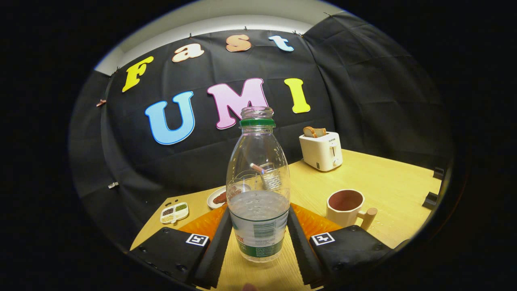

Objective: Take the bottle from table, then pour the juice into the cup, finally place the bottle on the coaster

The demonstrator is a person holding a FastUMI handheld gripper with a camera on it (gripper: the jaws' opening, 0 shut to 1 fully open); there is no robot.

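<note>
Two fingers of the gripper (258, 242) clasp the lower body of a clear plastic bottle (258, 190), one pressing on each side at the level of its label. Bottle: upright, uncapped, with a green collar ring below the open neck; a clear liquid fills it to roughly mid-height. Its green-and-white wrap label carries a barcode, but the print is too small to read. Whether its base touches the wooden table (387, 182) or hangs just above it cannot be told. An orange coaster (315, 222) lies on the table just behind the bottle, showing on both sides of it beyond the fingers. Cup (347, 207): a cream mug with a wooden handle and a dark reddish interior, standing to the right of the bottle near the coaster; any contents cannot be made out. Farther back on the right stands a cream toaster (322, 150) with bread slices in its slots. Left of the bottle sit a small white plate (216, 197) holding brownish food and a divided dish (174, 212) of small items.
</note>
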